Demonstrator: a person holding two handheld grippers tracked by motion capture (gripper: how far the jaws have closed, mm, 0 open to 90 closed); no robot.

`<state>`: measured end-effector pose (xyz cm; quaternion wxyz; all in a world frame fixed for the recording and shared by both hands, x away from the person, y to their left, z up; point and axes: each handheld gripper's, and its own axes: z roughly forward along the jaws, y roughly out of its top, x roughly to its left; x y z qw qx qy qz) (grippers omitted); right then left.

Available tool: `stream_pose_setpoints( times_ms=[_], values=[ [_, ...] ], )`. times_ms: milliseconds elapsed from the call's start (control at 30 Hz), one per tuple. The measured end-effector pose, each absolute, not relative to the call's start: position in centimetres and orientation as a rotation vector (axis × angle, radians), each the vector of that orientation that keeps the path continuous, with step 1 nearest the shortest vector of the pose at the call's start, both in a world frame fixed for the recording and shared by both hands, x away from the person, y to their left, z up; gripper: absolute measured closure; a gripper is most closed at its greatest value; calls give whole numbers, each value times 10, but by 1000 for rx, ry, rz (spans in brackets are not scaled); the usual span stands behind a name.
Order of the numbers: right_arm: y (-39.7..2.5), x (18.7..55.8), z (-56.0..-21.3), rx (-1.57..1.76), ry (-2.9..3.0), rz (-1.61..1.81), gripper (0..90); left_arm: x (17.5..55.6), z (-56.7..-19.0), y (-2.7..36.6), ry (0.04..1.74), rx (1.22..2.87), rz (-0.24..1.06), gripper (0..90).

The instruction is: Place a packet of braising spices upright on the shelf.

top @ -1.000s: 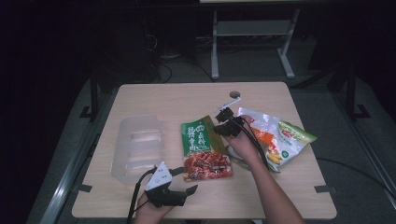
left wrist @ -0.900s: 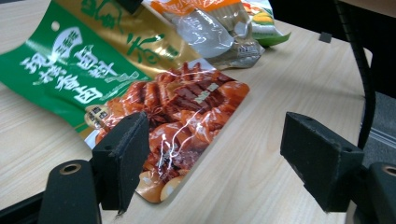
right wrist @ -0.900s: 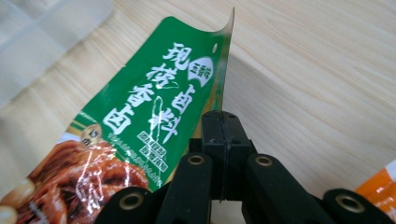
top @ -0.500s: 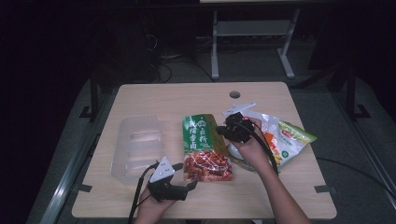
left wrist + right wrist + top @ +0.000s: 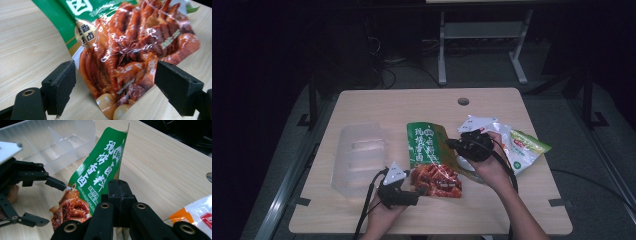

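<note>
Pinching the side edge of the green pouch [image 5: 100, 180], the right gripper [image 5: 456, 144] has its jaws pressed together on the film and tilts the pouch up off the table [image 5: 512, 105]. At the pouch's red bottom end the left gripper [image 5: 423, 190] waits with jaws spread wide — one either side of the corner, neither touching it. A clear tray [image 5: 359, 155] lies just left of the pouch, and a white bag [image 5: 524, 147] sits behind the right hand [image 5: 492, 167].
</note>
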<state>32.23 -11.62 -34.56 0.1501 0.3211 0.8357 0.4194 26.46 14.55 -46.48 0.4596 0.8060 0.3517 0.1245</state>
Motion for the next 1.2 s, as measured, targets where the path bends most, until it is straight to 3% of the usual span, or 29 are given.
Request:
stream_pose_setpoints(
  times_ms=[267,400,433,533,667,767,867,1200],
  values=[
    [-126,317,-343,898,2395,1233,900,276,-471,136,883,2013,240,177],
    [-127,315,-342,892,2392,1241,900,282,-470,136,896,1977,189,265],
    [-127,315,-342,886,2391,1245,900,283,-469,136,885,1968,183,357],
    [-127,315,-343,885,2388,1248,900,284,-468,137,879,1953,182,435],
    [-129,315,-350,910,2388,1257,900,282,-468,136,848,1939,164,675],
    [-130,315,-351,920,2386,1257,900,281,-468,137,851,1929,152,729],
    [-136,314,-353,933,2379,1274,900,280,-468,138,843,1925,175,848],
    [-151,315,-357,978,2387,1337,887,270,-464,134,769,1958,290,886]
  ],
)
